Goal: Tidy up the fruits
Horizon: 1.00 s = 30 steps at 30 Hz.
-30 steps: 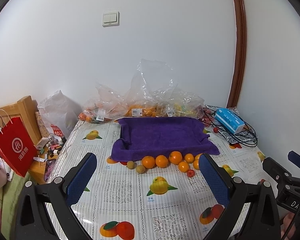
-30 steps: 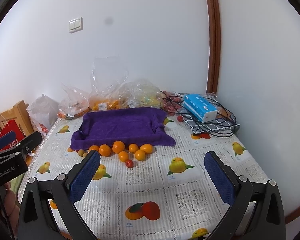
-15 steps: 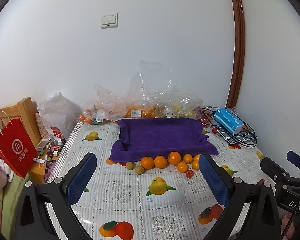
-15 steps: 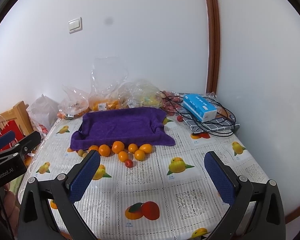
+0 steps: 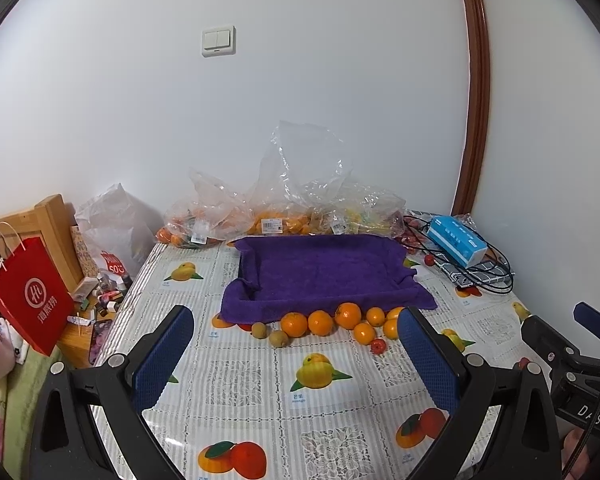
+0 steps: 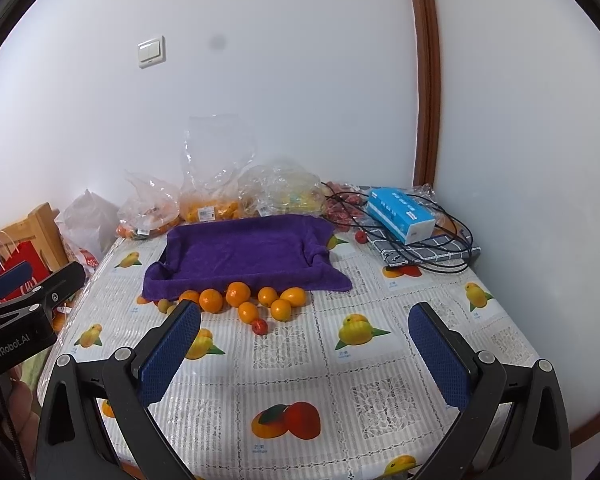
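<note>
Left claw (image 5: 296,354): released, empty.
Right claw (image 6: 304,344): released, empty.
Oranges (image 5: 320,322): mid-surface, touching the purple towel (image 5: 324,270) front edge.
Handling: likely firm, light, prone to rolling; pinch across the middle.

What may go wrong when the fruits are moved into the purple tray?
1. The oranges and the small red fruit lie loose and close together; gripping one may roll its neighbours.
2. The purple towel hangs over the tray's front edge; a gripper could snag it.
</note>
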{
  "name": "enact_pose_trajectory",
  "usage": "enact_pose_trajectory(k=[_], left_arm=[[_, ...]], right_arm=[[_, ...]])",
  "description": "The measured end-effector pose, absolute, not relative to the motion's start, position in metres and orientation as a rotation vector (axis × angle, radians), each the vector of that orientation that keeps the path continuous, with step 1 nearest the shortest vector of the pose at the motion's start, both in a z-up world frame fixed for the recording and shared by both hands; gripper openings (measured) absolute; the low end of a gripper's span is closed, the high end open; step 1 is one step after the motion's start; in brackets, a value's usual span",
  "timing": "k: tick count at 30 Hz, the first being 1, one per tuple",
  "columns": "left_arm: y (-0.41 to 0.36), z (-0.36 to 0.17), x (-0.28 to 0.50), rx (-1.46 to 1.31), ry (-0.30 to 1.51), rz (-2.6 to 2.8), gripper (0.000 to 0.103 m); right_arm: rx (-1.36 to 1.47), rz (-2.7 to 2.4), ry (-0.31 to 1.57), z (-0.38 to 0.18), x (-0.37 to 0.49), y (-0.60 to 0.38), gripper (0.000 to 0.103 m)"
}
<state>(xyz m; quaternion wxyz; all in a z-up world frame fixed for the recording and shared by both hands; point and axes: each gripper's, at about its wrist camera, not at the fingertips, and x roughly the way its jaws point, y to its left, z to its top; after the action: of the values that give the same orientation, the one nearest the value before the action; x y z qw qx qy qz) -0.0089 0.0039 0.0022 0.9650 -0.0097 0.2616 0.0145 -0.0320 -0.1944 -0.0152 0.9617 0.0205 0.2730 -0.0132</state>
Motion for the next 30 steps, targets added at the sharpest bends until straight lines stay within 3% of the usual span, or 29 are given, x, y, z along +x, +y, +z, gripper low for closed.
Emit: enact_pose_trajectory(k=[30], left_arm=[[0.002, -0.007, 0.0, 0.021, 0.544, 0.049, 0.103]], right_arm=[[0.01, -0.012, 0.57, -0.019, -0.017, -0.194, 0.103]])
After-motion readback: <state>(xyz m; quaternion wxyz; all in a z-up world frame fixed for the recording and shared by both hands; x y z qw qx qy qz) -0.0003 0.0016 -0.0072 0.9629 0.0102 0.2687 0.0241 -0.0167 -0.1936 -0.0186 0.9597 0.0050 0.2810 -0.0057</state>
